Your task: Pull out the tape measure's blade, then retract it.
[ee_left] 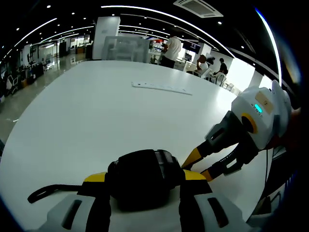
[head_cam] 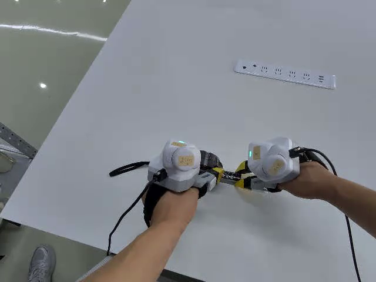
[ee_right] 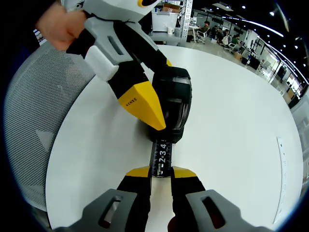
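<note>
My left gripper (head_cam: 208,174) has its jaws closed around the black case of the tape measure (ee_left: 142,176), one yellow tip on each flank, and the case sits low over the white table (head_cam: 176,70) near its front edge. My right gripper (ee_right: 161,172) is pinched narrow on the blade (ee_right: 162,153), right at its free end. Only a short stretch shows between my tips and the case mouth, with the first few numerals in sight, so I judge the pull has barely begun. The main risk is the thin blade sliding out of my right jaws as spring tension builds. It would then whip back into the case. If I pull off the line of the mouth, the blade may twist or kink, or the rounded case may rotate in my left grip. The black wrist strap (head_cam: 126,168) trails loose on the table behind the case and could catch if the case shifts.
</note>
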